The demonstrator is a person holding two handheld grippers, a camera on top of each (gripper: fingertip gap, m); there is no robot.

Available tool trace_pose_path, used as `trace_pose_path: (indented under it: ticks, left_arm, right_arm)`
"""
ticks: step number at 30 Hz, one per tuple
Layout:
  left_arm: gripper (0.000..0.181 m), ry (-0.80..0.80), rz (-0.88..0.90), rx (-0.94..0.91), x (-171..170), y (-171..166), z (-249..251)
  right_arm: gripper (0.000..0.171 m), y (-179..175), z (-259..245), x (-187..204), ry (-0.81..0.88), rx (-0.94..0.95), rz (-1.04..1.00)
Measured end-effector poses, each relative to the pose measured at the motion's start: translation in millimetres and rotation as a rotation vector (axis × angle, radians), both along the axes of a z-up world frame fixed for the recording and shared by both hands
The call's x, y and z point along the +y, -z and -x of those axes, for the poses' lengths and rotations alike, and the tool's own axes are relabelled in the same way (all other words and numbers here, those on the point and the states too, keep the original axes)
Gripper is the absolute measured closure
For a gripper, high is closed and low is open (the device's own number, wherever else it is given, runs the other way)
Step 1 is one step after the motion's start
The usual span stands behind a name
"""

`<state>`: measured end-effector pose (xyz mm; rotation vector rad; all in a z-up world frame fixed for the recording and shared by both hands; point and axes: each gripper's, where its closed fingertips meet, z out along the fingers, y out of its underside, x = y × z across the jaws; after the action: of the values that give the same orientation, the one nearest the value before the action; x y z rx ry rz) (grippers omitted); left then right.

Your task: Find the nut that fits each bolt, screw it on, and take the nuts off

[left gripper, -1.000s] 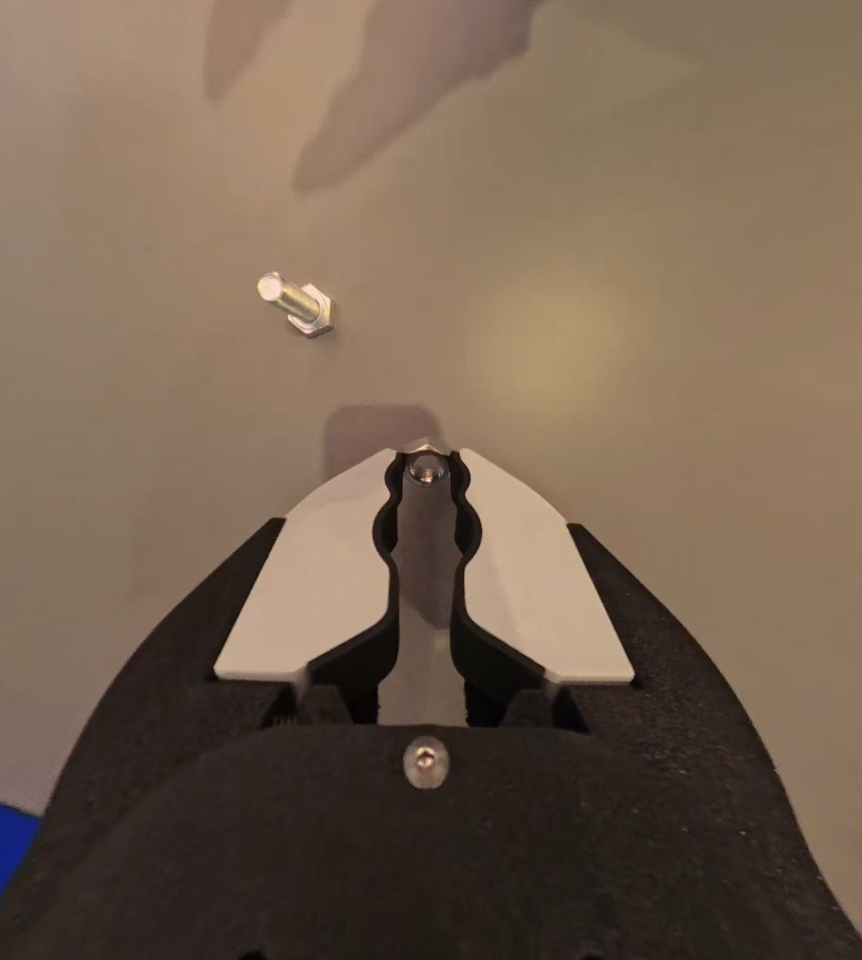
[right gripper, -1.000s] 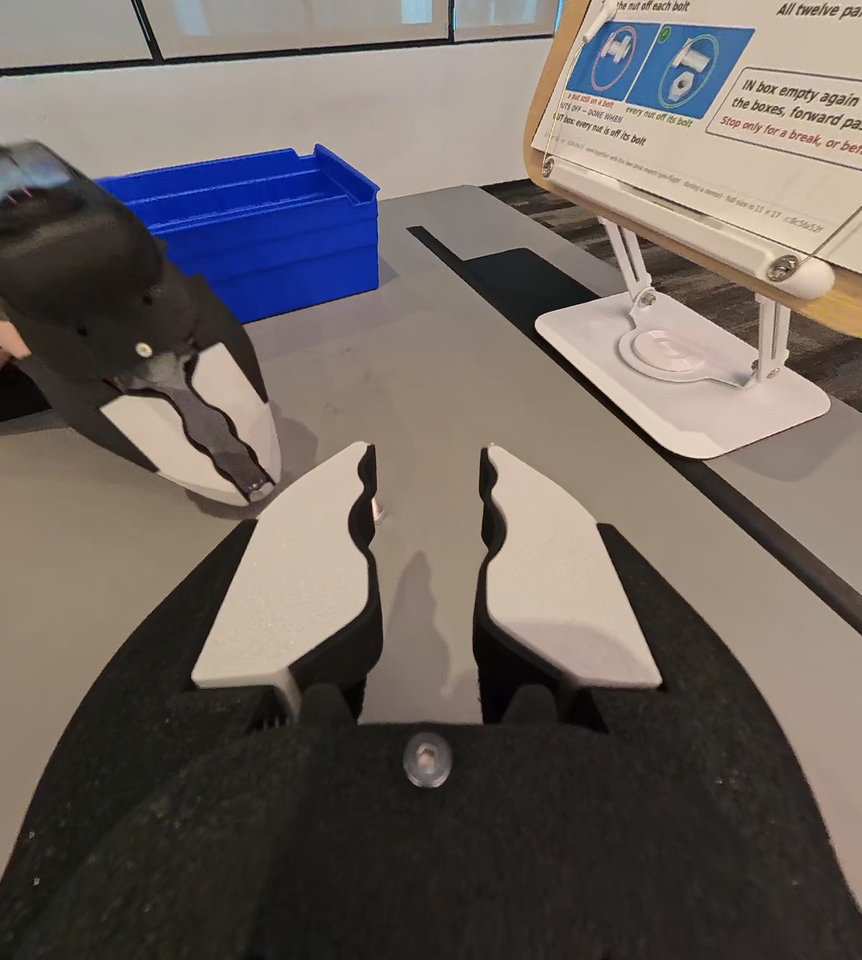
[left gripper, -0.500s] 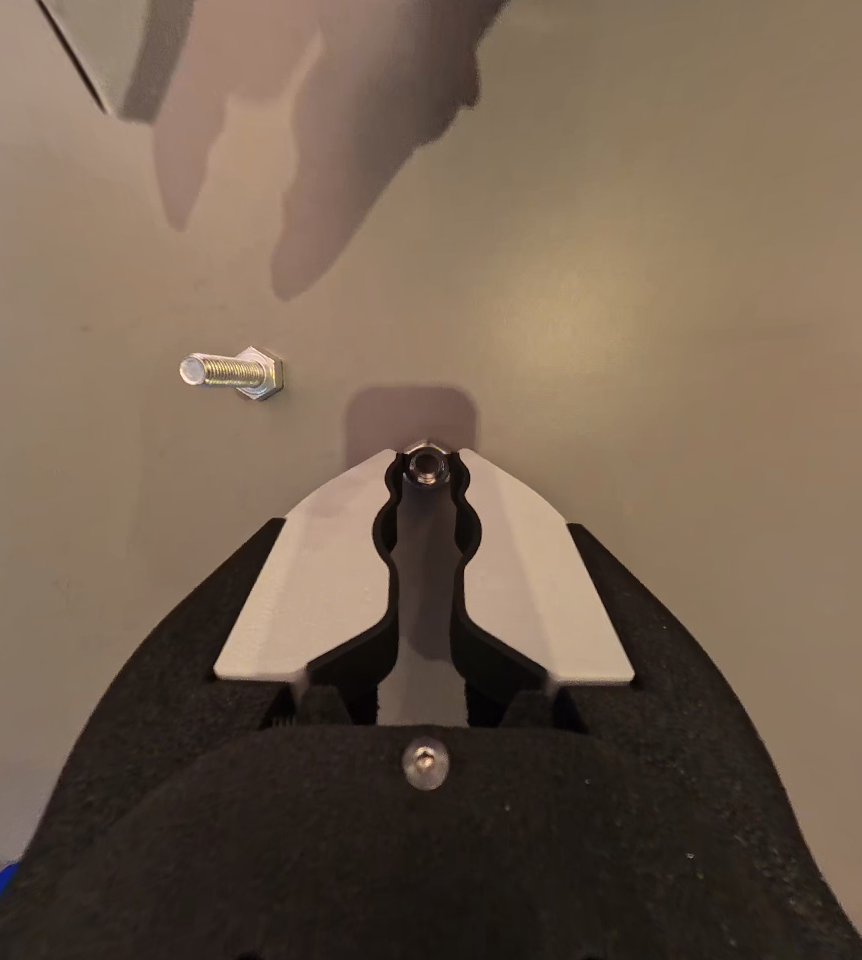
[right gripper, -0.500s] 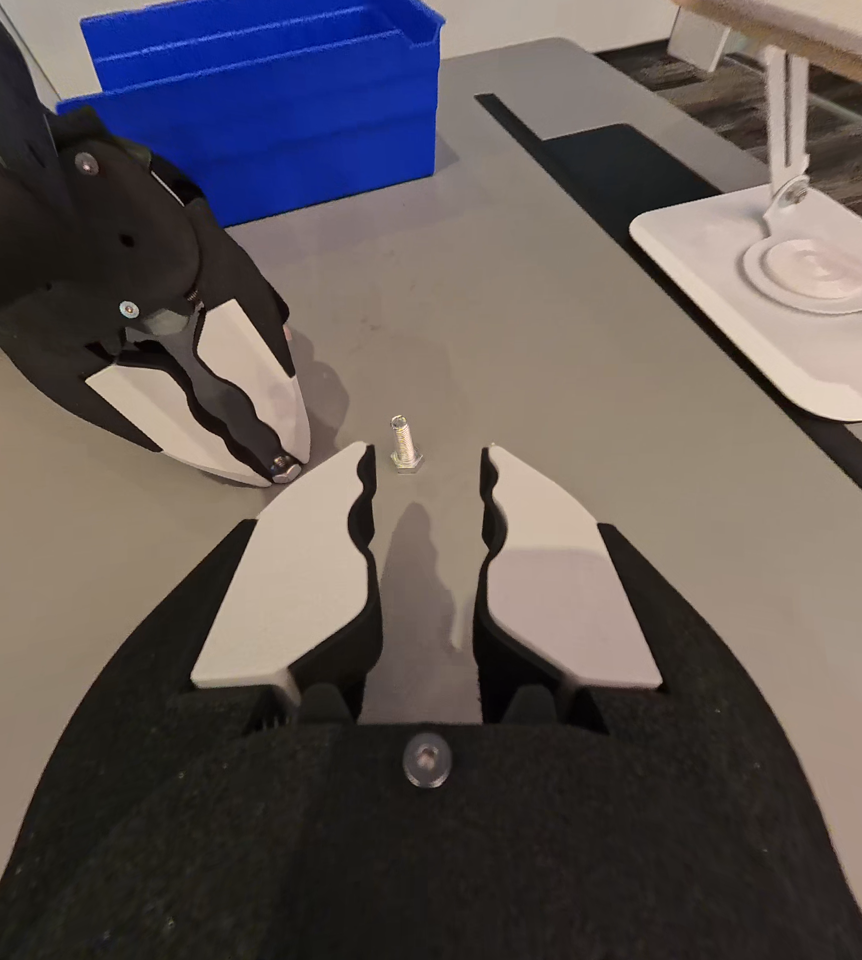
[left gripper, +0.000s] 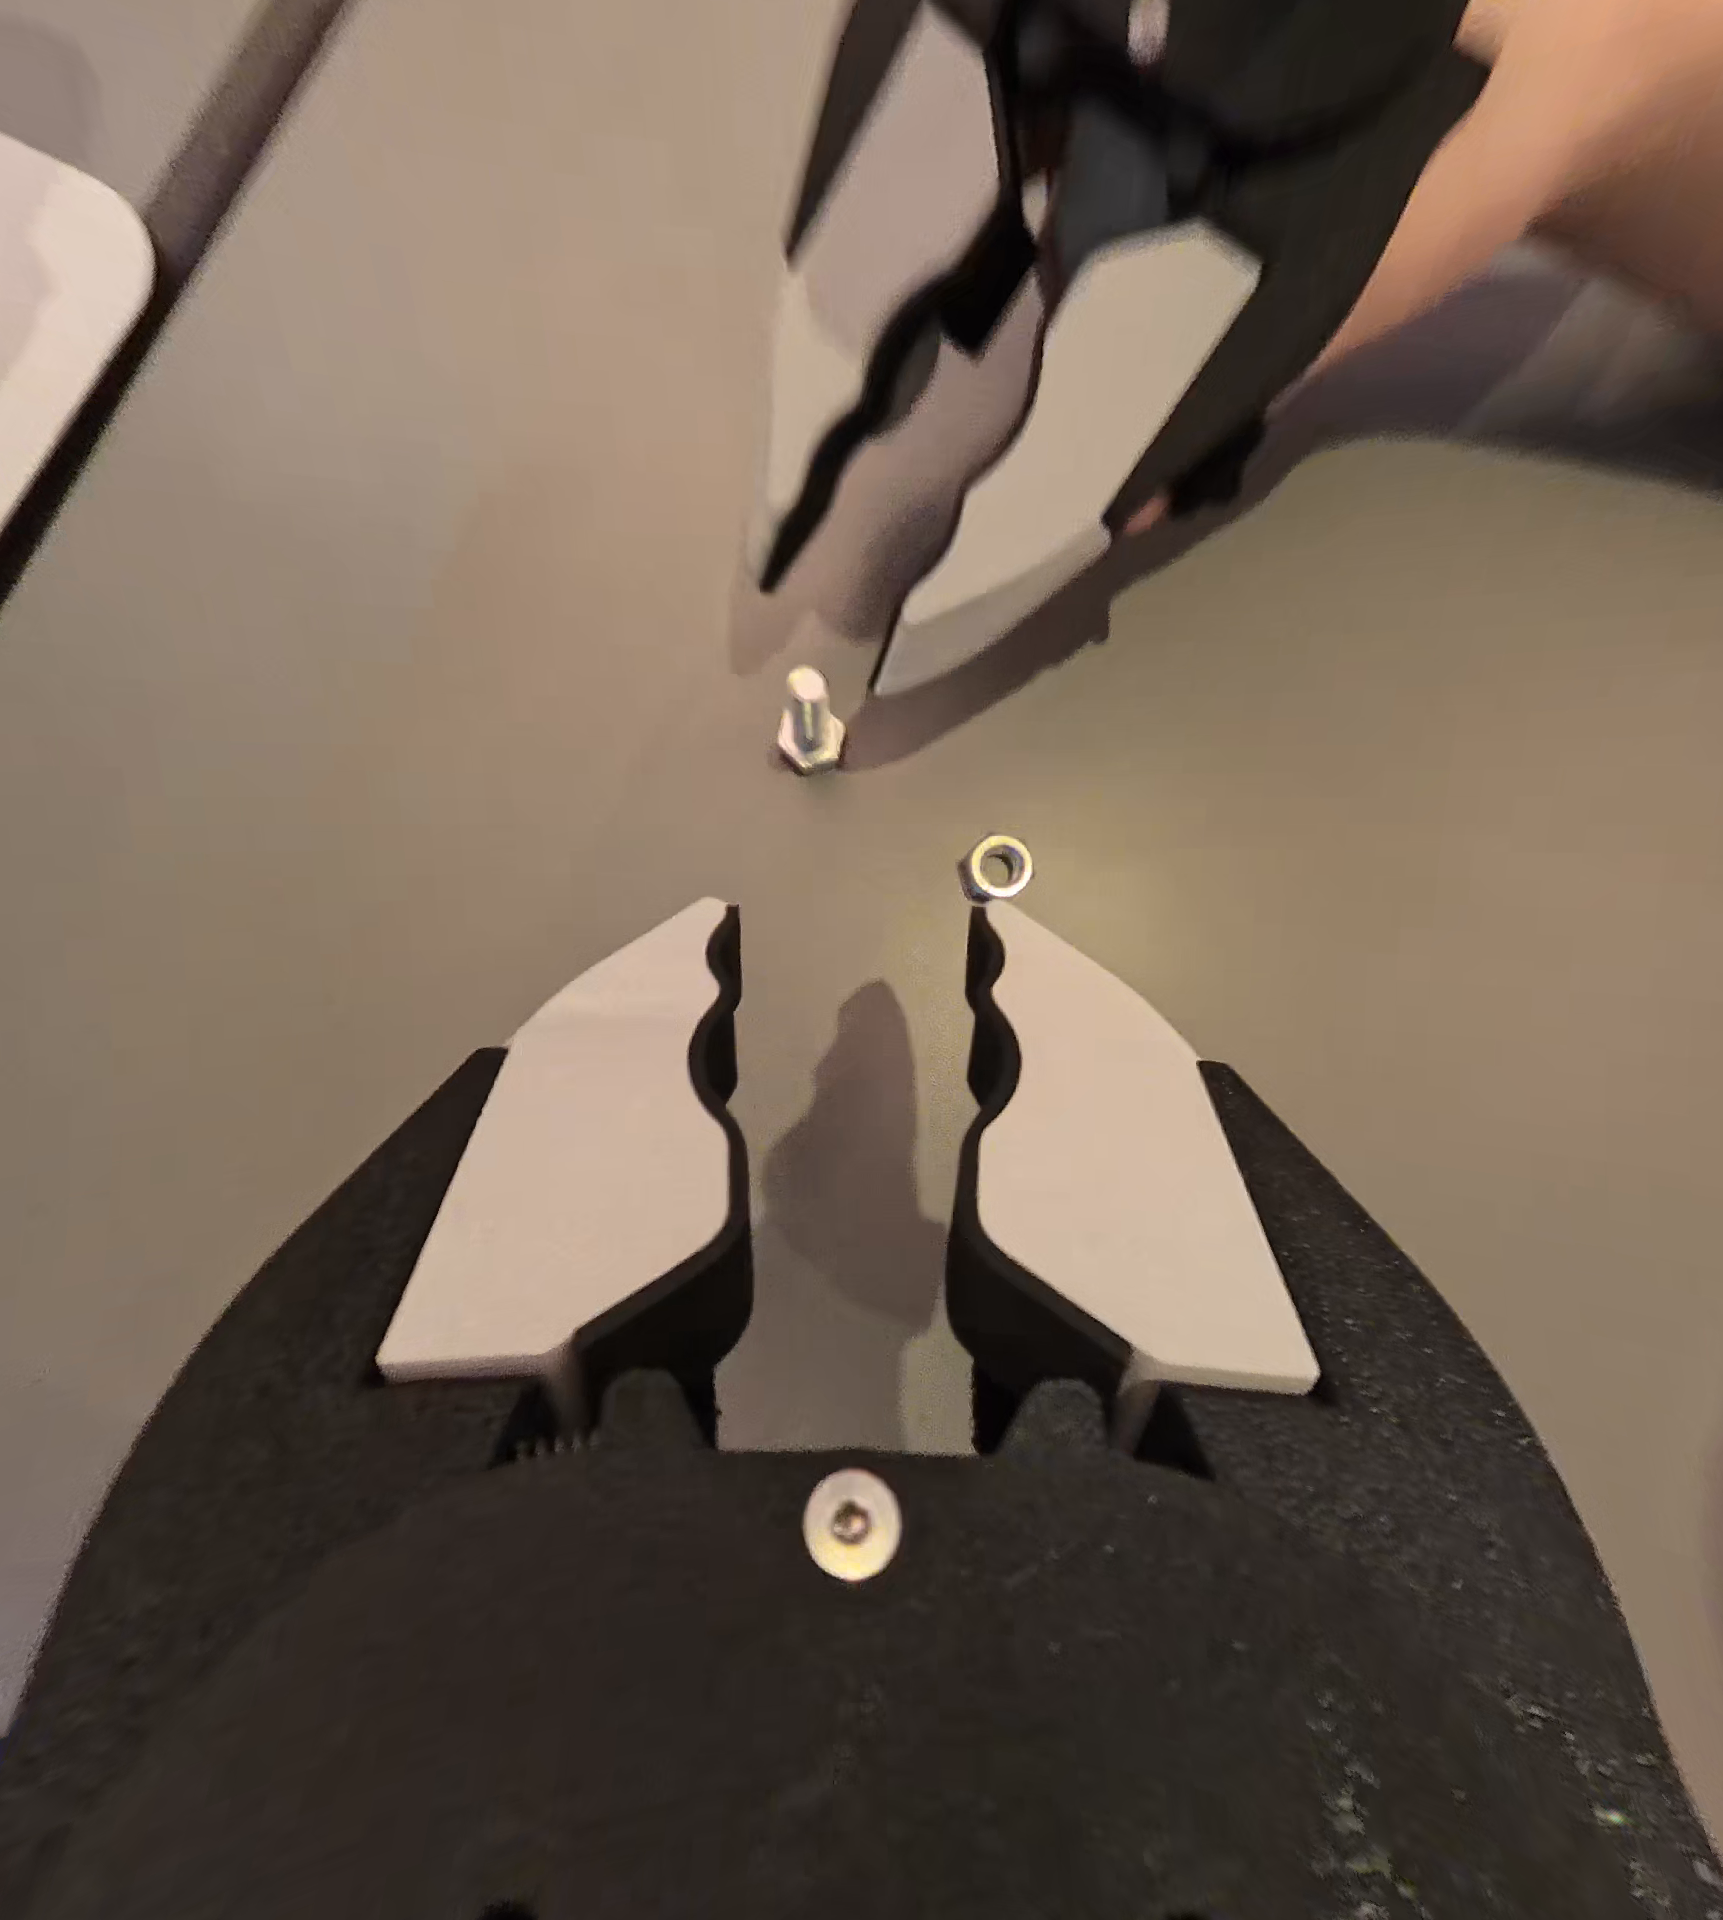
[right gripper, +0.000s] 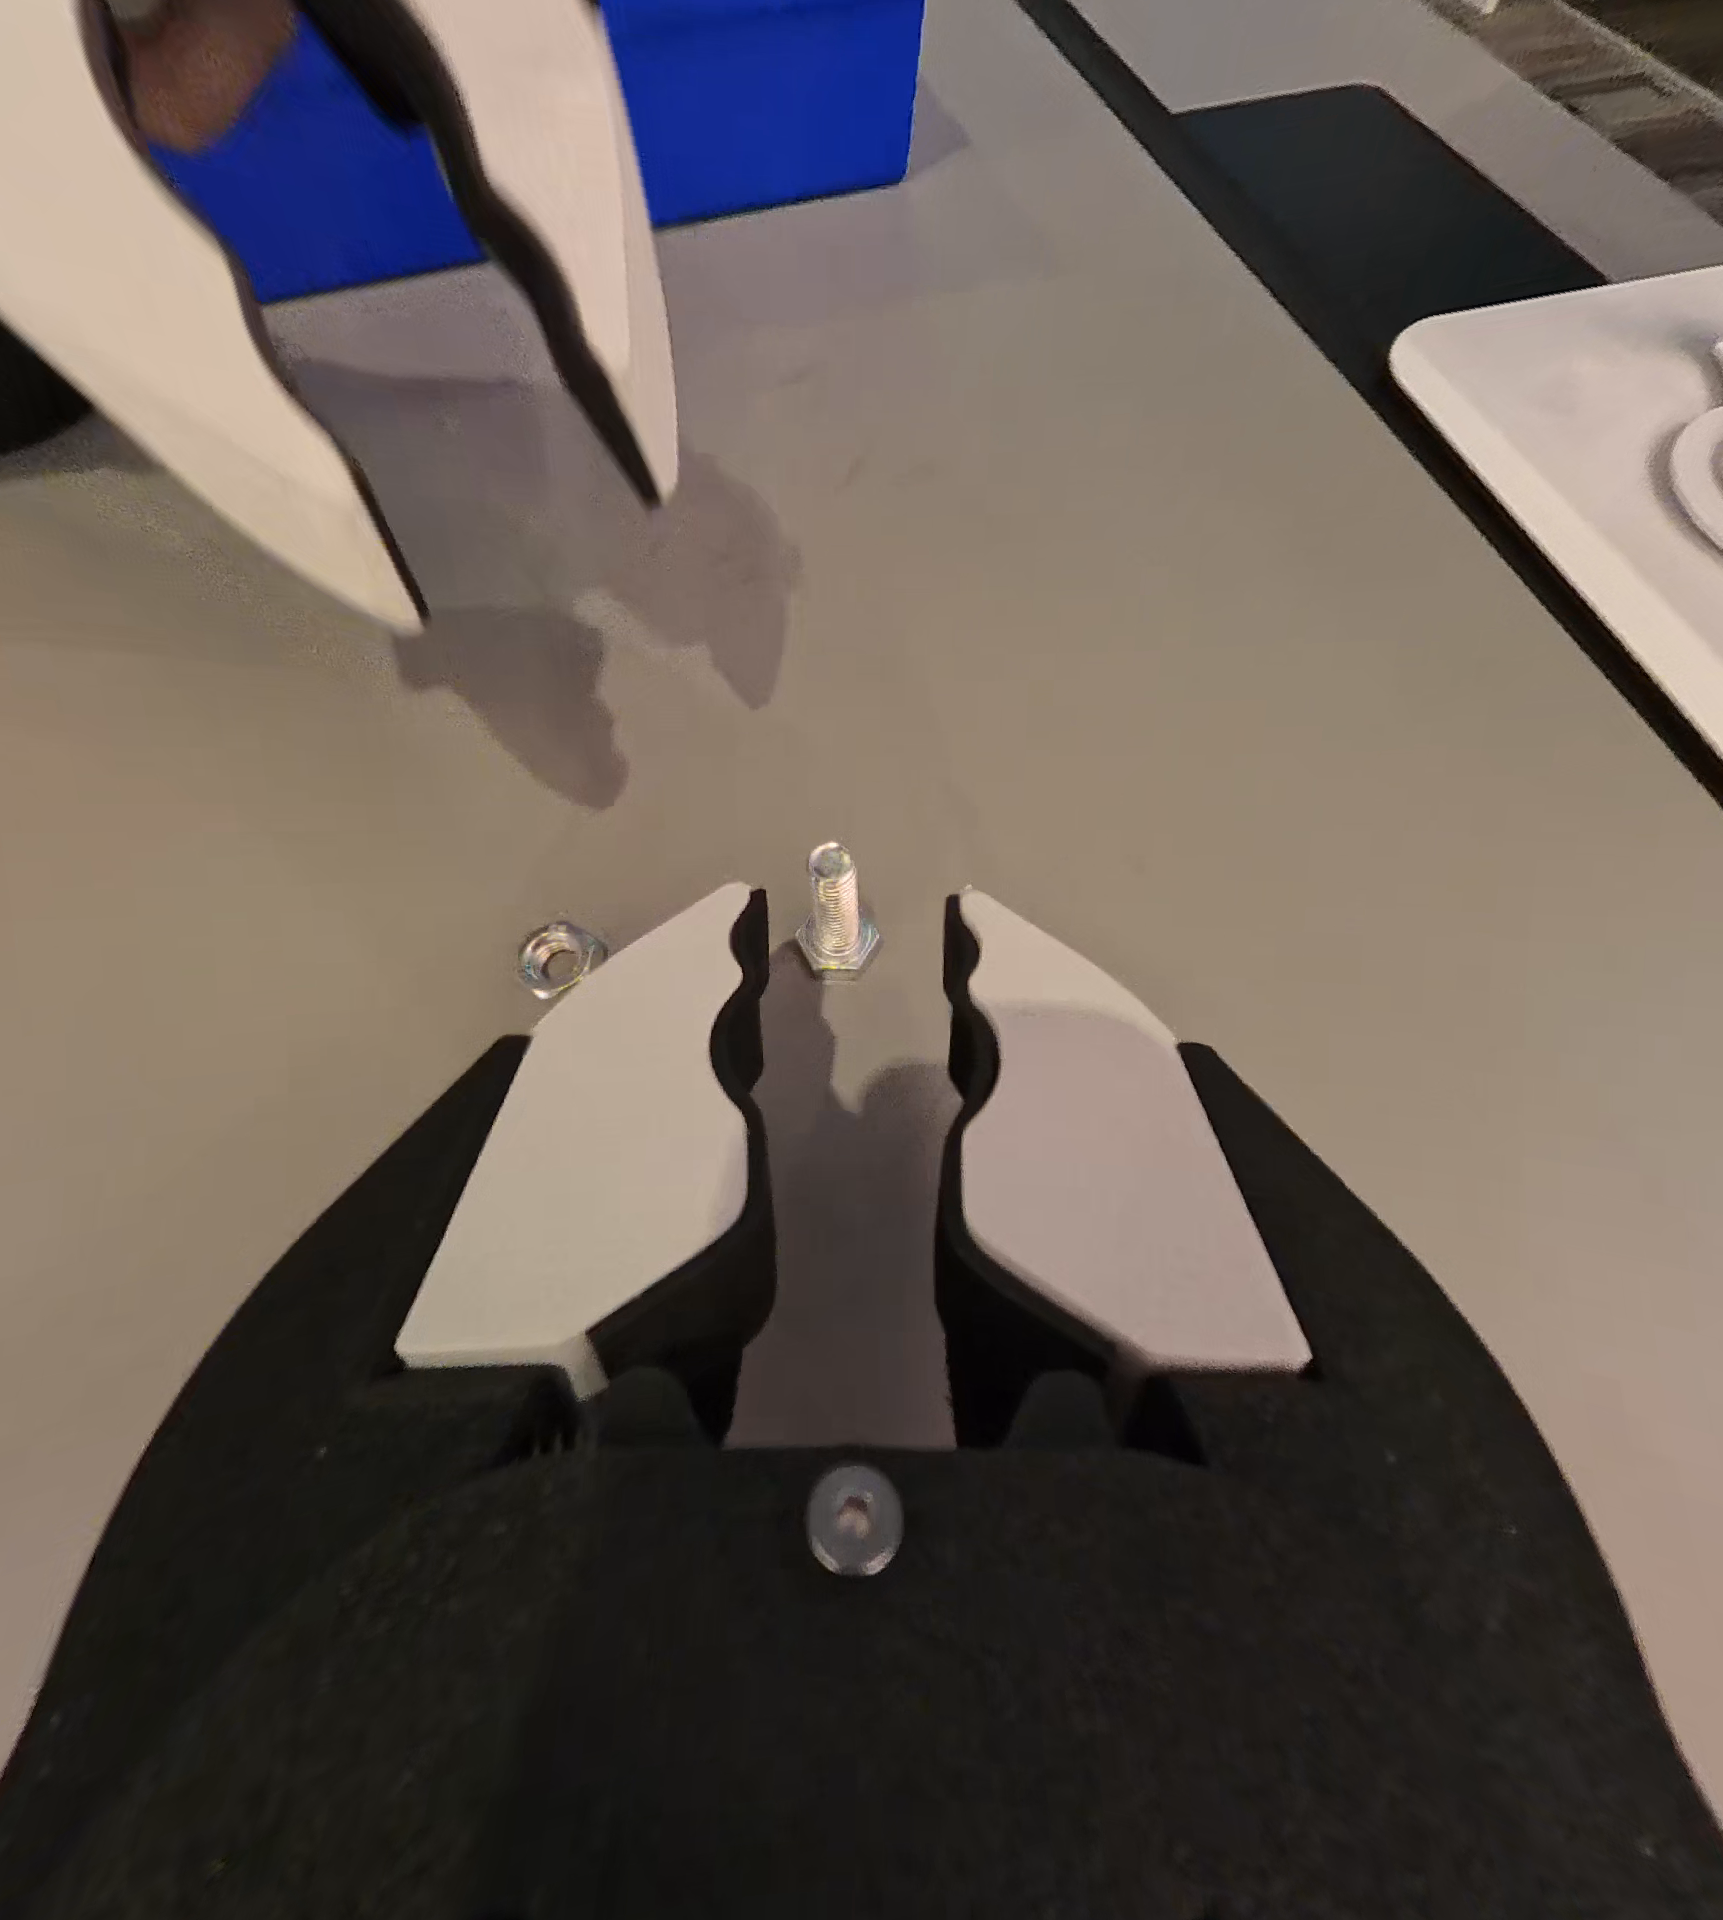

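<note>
Standing head-down on the grey tabletop [right gripper: 1096, 623], the small silver hex-head bolt [right gripper: 836, 920] sits just beyond the right gripper [right gripper: 852, 909], in line with the gap between its spread, empty white fingers. The silver hex nut [right gripper: 561, 956] lies flat just left of the bolt, separate from it, beside the right gripper's left fingertip. The left gripper [left gripper: 852, 914] is likewise released and holds nothing; the nut [left gripper: 997, 868] rests at the tip of its right finger. Judged step: picking up the pair for threading. The next move probably calls for the right jaws to advance and close across the bolt, keeping it upright, while the left gripper shifts right to centre on the nut. A blue plastic bin [right gripper: 732, 125] stands at the far side.
</note>
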<state>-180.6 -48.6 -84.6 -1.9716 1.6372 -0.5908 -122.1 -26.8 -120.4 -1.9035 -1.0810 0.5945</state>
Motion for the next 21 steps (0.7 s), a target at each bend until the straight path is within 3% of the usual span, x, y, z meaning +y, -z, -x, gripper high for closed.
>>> trace_pose_path:
  ticks: [7, 9, 13, 17, 21]
  left_arm:
    - [0.136, -0.009, 0.093, -0.294, 12, -42, 9]
    - [0.136, 0.001, 0.103, -0.366, 13, -48, 6]
    - [0.135, 0.076, 0.169, -0.522, 7, -49, -2]
    - [0.144, 0.151, 0.2, -0.611, -3, -48, -9]
    - [0.143, 0.171, 0.078, -0.601, -9, -50, -17]
  right_arm:
    - [0.146, 14, 13, 4, -0.02, -0.046, 0.015]
    - [0.161, 17, 14, 3, -0.029, -0.054, 0.027]
    - [0.162, 13, 14, 6, -0.014, -0.059, 0.032]
    - [0.162, -27, 16, 0, -0.007, 0.124, 0.077]
    - [0.162, -75, 18, -15, -0.053, 0.315, 0.093]
